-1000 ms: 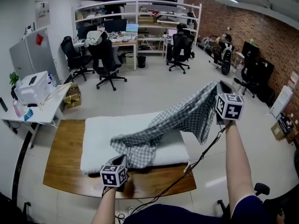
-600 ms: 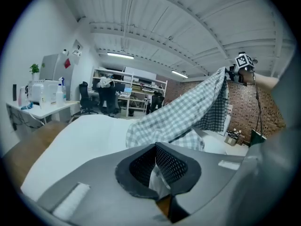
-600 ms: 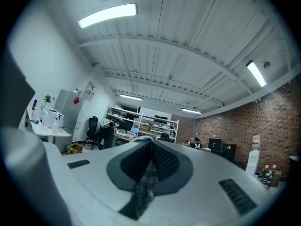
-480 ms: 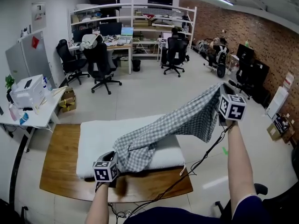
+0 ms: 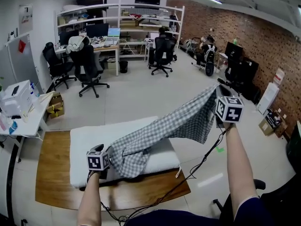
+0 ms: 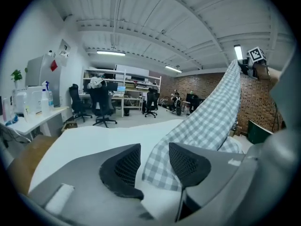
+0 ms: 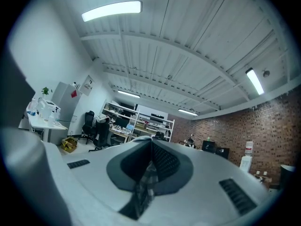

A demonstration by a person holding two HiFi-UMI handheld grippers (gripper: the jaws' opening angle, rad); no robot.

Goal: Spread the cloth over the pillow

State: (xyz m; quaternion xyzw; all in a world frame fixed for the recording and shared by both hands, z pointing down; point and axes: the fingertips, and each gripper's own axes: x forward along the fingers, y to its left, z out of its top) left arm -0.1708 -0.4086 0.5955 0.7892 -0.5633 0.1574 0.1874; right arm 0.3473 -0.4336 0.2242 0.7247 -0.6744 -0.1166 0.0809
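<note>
**Left end let go, right end held high**

My left gripper (image 5: 99,150) sits low at the near edge of the pillow (image 5: 94,135). Its jaws have just been opening. They stand apart now, with the checked cloth (image 5: 183,121) lying between the pads but not pinched. That lower end rests bunched on the pillow's near edge.

My right gripper (image 5: 219,91) is clamped on the cloth's other end (a thin fold shows squeezed between its jaws). It holds that end high, off to the right of the pillow, so the cloth slants in a band from there down to the pillow. The white pillow lies on a wooden table (image 5: 51,173).
</note>
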